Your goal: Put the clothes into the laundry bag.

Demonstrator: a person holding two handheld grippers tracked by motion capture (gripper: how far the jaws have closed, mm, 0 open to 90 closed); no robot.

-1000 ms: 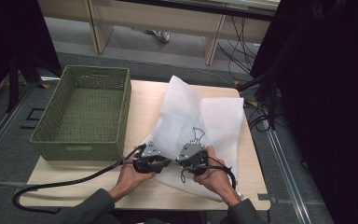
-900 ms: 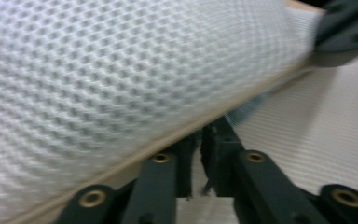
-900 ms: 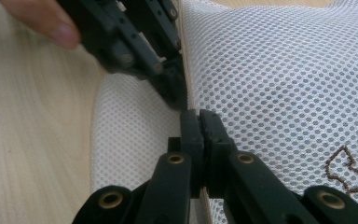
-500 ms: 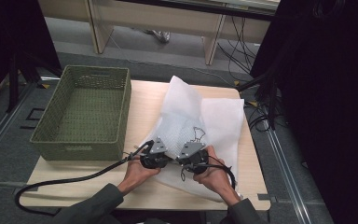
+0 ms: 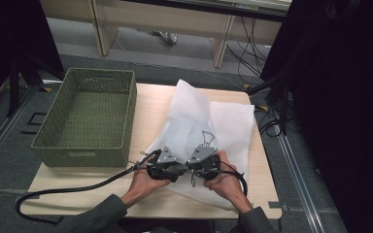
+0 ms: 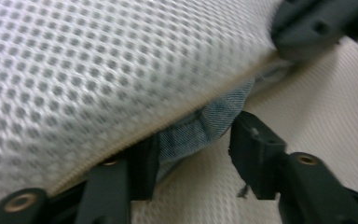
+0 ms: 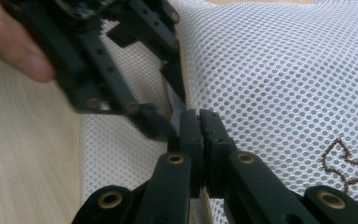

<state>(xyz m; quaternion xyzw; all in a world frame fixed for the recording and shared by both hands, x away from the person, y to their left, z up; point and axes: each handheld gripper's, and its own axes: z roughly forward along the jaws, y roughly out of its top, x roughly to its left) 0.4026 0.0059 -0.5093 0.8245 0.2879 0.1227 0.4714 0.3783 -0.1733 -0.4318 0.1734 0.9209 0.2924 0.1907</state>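
High view: both grippers sit at the near edge of the mesh bag (image 5: pixel 189 131), which lies on white sheets right of the basket (image 5: pixel 85 114). Left gripper (image 5: pixel 175 171), right gripper (image 5: pixel 190 171) almost touch.

Left gripper view: jaws partly open, just been opening, denim (image 6: pixel 200 130) poking from the bag between them, not pinched.

Right gripper view: jaws clamped tight on the bag's edge (image 7: pixel 186 105), probably anchoring it so the left can work the opening.
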